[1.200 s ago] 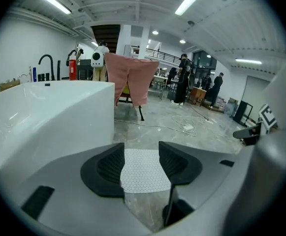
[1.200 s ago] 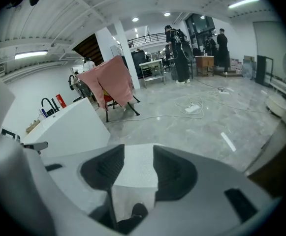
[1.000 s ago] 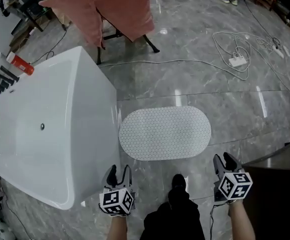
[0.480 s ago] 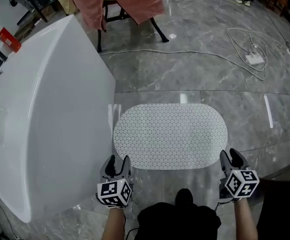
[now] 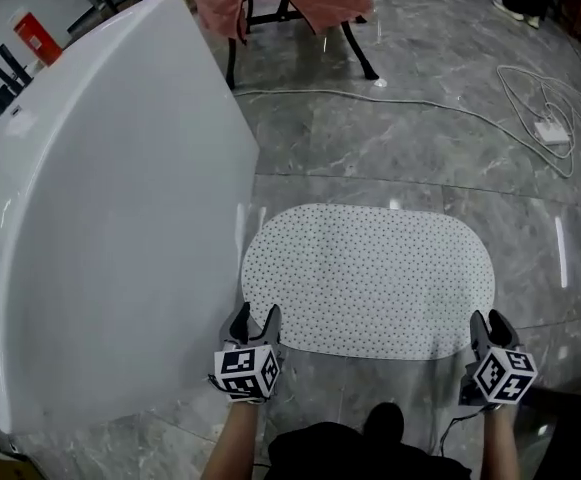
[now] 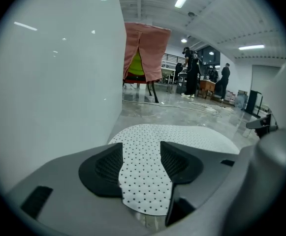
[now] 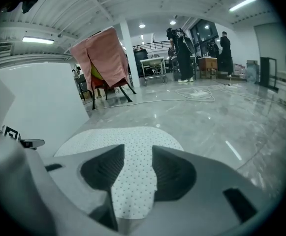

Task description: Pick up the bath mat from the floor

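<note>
As it lies flat, the bath mat [image 5: 368,280] stretches left to right.

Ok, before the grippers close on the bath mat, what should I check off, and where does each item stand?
1. Left gripper ready to take the mat: ok. Its jaws are apart and have just been opening; the bath mat shows through the gap, not pinched.
2. Right gripper ready: ok. Jaws apart, mat in the gap, not pinched.
3. Grippers at the mat's near edge, one toward each end: ok.
4. Mat flat on the floor with nothing on it: ok.
5. Mat clear of the bathtub: cannot tell. Its left end lies close beside the tub.
6. Mat edge raised enough for a jaw to slip under: cannot tell.
</note>
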The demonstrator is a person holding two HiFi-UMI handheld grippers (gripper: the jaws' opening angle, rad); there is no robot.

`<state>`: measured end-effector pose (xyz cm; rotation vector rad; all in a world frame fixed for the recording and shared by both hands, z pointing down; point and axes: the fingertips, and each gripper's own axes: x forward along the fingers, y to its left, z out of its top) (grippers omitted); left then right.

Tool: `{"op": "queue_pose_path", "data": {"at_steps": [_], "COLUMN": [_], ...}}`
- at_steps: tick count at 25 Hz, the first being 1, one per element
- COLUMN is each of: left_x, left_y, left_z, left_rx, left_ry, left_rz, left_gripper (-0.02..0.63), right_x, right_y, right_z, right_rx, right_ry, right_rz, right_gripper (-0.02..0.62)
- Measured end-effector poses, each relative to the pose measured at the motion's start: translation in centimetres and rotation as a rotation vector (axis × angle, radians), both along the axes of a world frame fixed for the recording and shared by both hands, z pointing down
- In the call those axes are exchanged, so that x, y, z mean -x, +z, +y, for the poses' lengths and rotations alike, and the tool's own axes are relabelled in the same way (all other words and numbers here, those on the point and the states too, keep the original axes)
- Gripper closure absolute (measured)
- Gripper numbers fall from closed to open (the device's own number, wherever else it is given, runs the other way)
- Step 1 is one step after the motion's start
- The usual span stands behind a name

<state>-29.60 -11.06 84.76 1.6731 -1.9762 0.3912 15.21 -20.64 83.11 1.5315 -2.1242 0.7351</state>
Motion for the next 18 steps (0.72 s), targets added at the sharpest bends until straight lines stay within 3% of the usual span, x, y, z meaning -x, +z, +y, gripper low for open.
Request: {"op": "queue_pose_path", "data": {"at_steps": [7,18], "left_x": [3.5,6.0], "left_y": [4.5,10.6], "left_z": [-1.0,-2.2], "left_rx": [0.096,0.247], "left_ry": [-0.074,-0.199], "left_rz": [-0.024,0.032], "left_gripper": [0.347,0.322], "right_x": [1.2,1.9], "right_y": [2.9,4.0], "right_z": [-0.5,-1.4], "right_rx": [0.024,0.025], "right_ry": [-0.028,-0.054], "right_rz": [-0.002,0.003], "right_gripper": [0.42,0.421]}}
